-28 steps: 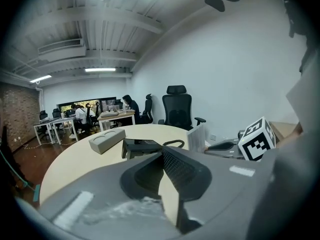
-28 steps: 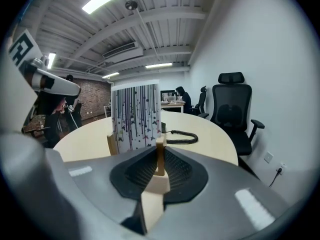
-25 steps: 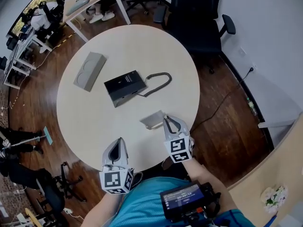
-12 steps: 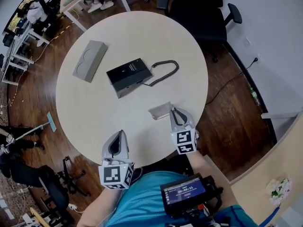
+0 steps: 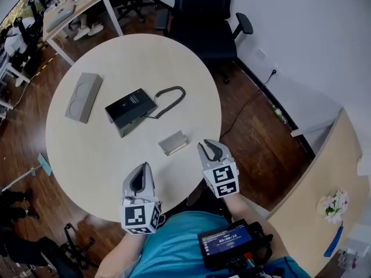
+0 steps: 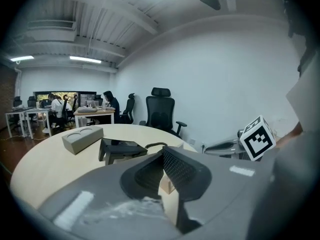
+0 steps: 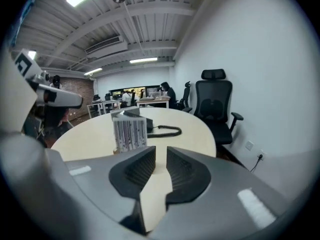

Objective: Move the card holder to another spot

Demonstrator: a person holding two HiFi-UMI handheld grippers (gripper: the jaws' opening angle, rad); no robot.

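Card holder point(image 5: 173, 142) is standing on the round table point(image 5: 87, 149), near the edge closest to the person and just ahead of the right gripper, touching neither gripper.

At the far left of the table a grey block point(image 5: 83, 96) with two round hollows is lying flat. Next to it a black phone point(image 5: 130, 110) is sitting near the middle, with its coiled cord point(image 5: 168, 97) trailing off to the right.

The left gripper point(image 5: 141, 172) is hovering over the near edge of the table. In the left gripper view its jaws point(image 6: 162, 159) are meeting at the tips and gripping nothing; the block point(image 6: 82, 138) and the phone point(image 6: 120, 149) are showing beyond them.

The holder is sitting between the two grippers and a little farther out on the table.

The right gripper point(image 5: 208, 149) is pointing toward the holder from the table's edge. In the right gripper view its jaws point(image 7: 160, 156) have just been opening and are standing a small way apart with only bare tabletop between them. The holder point(image 7: 129, 130) is standing upright in front of them, slightly to the left and clear of both pads, and the cord point(image 7: 167, 131) is lying behind it.

A black chair point(image 5: 200, 10) is standing past the far side of the table.
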